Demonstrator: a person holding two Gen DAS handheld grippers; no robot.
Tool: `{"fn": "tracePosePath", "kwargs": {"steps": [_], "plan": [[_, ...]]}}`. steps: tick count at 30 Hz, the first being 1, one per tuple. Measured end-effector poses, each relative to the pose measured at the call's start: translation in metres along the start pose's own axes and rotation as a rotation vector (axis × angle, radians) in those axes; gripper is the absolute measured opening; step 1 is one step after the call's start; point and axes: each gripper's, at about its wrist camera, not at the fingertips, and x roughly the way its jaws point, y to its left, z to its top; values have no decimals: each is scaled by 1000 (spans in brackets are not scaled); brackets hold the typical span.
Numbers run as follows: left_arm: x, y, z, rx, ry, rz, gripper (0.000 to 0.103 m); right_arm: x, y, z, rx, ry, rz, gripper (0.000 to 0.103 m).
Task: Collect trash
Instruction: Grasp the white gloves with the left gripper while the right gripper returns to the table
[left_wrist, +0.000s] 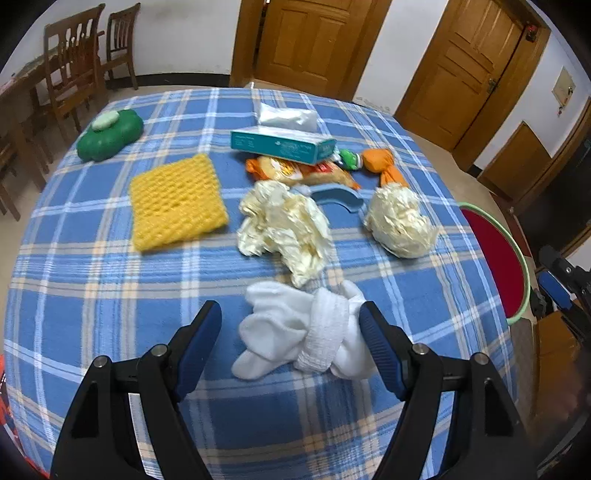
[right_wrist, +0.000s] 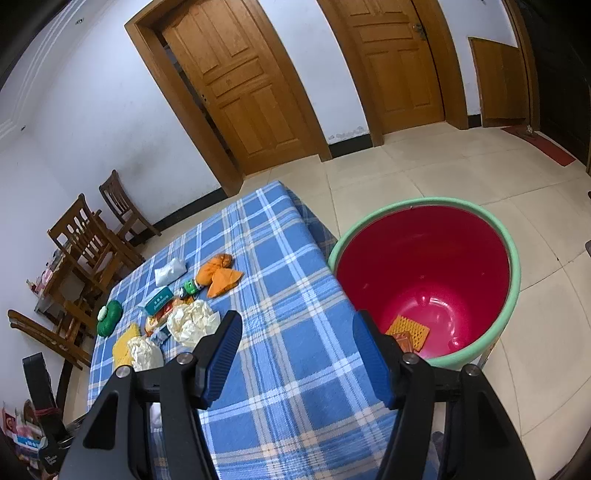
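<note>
Your left gripper (left_wrist: 290, 317), jaws spread, hovers at the white socks (left_wrist: 306, 332) on the plaid tablecloth (left_wrist: 92, 295); beyond the socks lie two crumpled paper wads (left_wrist: 284, 229). Your right gripper (right_wrist: 295, 328), spread and empty, hangs beside the red bin (right_wrist: 424, 273).
</note>
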Motion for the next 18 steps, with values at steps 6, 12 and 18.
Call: {"fn": "tracePosePath", "kwargs": {"steps": [6,12,18], "plan": [[6,-5,-3,13,11,-26,72,7,5,-6,-9,24,2,65],[15,-10,-8,16,54,-143,46,17,11,-10,-25,55,10,65],[9,-11,-9,22,30,-166,38,20,18,-16,-35,63,26,65]]}}
